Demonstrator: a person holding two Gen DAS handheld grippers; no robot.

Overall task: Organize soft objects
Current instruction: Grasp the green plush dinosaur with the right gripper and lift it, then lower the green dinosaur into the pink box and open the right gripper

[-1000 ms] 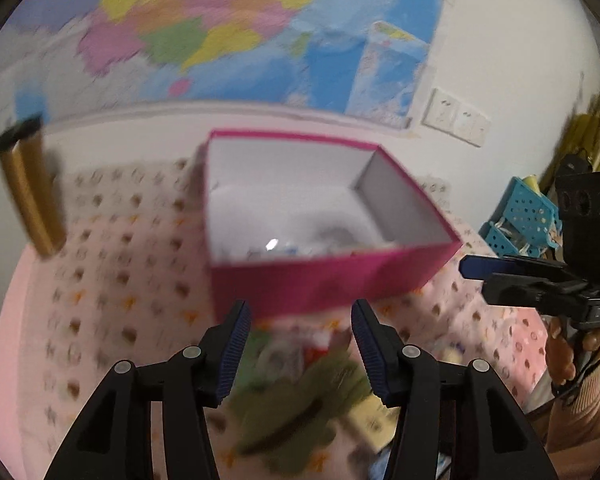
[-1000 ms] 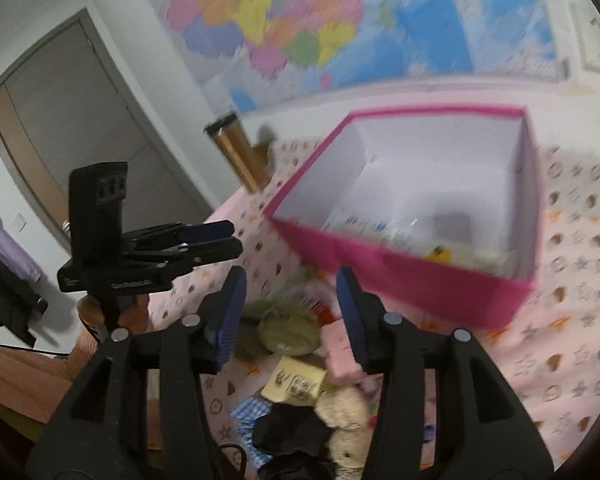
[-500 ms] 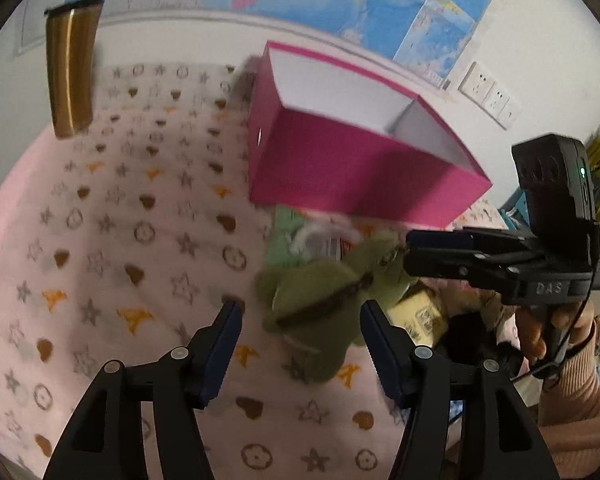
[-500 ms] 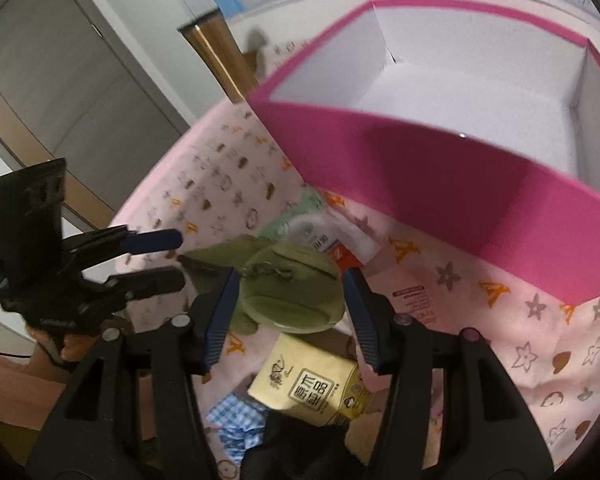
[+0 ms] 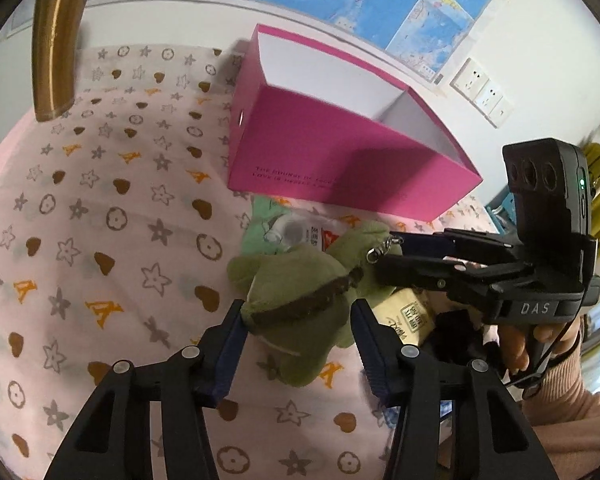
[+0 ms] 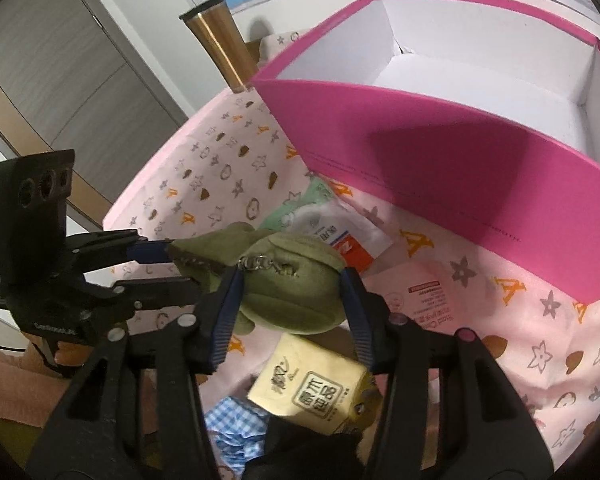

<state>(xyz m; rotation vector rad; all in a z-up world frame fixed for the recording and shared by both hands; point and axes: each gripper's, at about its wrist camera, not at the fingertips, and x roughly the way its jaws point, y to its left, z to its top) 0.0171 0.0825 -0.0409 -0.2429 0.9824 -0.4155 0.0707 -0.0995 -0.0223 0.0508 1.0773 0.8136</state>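
Green plush, a soft toy [image 5: 300, 300] with a brown stitched stripe and a metal clasp, lies on the pink patterned cloth [image 5: 100, 240] just in front of the near wall of the open pink box [image 5: 340, 160], and we have it between the jaws of both tools at once. Our left gripper [image 5: 298, 332] is closing with its pads on the toy's tail end, while our right gripper [image 6: 290, 312] is closing on its rounder end, above a yellow tissue packet [image 6: 312, 392].
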